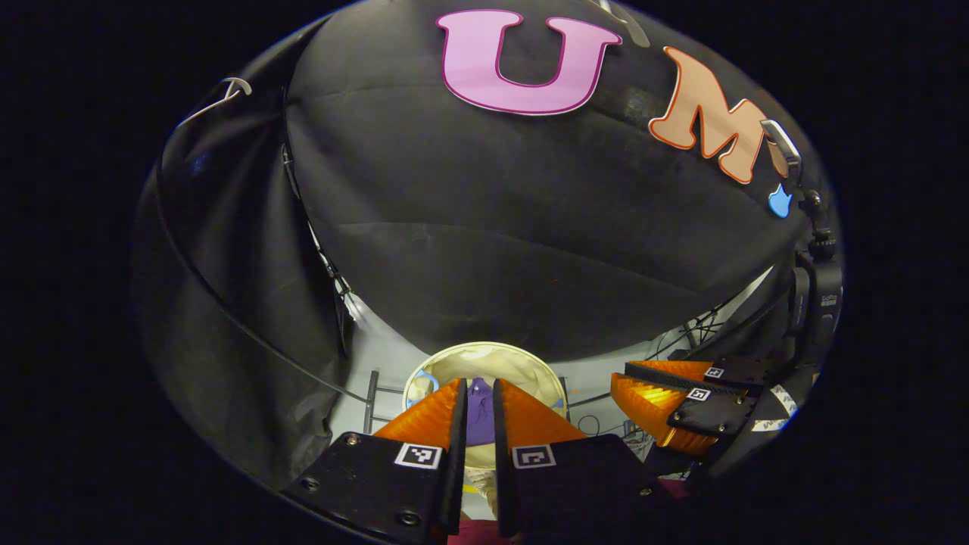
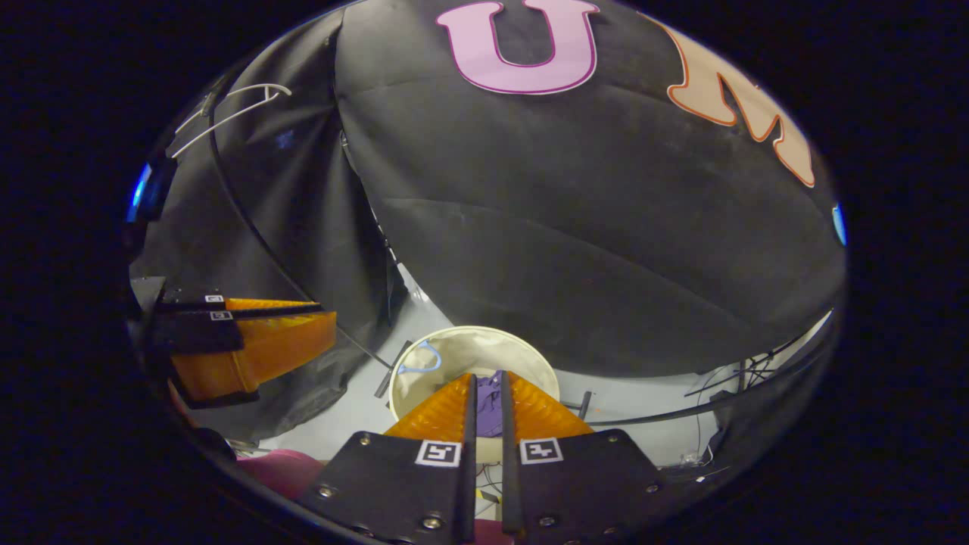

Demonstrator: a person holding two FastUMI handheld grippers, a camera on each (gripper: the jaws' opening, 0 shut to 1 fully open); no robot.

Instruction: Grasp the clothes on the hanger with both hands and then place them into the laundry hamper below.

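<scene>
In the left gripper view, the left gripper [image 1: 478,393] is seen at the bottom with its two fingers drawn close together, a narrow slot left between them. Through that slot a strip of purple clothing [image 1: 478,416] is visible, lying inside the round cream laundry hamper [image 1: 522,359] below. Whether the fingers touch the cloth cannot be told; the garment appears to sit farther off, in the hamper, and most of it is hidden behind the fingers. The near rim of the hamper is covered by the gripper as well.

To the right in the same view, the right gripper [image 1: 632,390] is seen from the side, its fingers nearly together; its rear part is cut off at the edge, and the hand holding it cannot be made out.

In the right gripper view, the right gripper [image 2: 488,390] is likewise narrowed to a thin gap, through which the purple clothing [image 2: 490,405] is seen in the hamper [image 2: 469,348]. A blue handle loop [image 2: 420,362] is seen on the hamper's left inner wall. The left gripper [image 2: 322,322] is seen at the left edge, partly cut off. A bare white hanger [image 2: 227,110] is seen high on the left, thin and faint against the dark wall [image 2: 590,227]. A dark red shape at the bottom cannot be identified.
</scene>
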